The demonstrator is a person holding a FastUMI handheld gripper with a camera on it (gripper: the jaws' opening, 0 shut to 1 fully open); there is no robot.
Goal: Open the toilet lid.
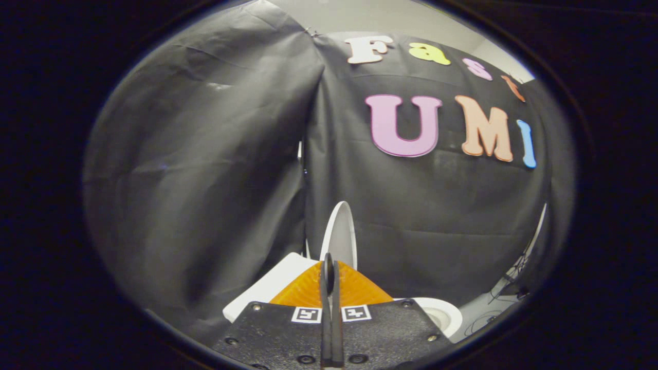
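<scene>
Two fingers of the gripper (331, 277) are pressed together with nothing between them. Toilet lid (340, 234) stands raised, upright, just beyond the fingertips. Toilet bowl (442, 313) rim shows below the lid, against the black cloth wall (205, 180).

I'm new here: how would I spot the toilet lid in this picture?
Start at the black cloth wall and look down to where it meets the white toilet. Just beyond the tips of the closed tongs stands the lid, raised upright and seen nearly edge-on. It is the only tall, thin white oval; the white tank beside it is flat and boxy.
</scene>
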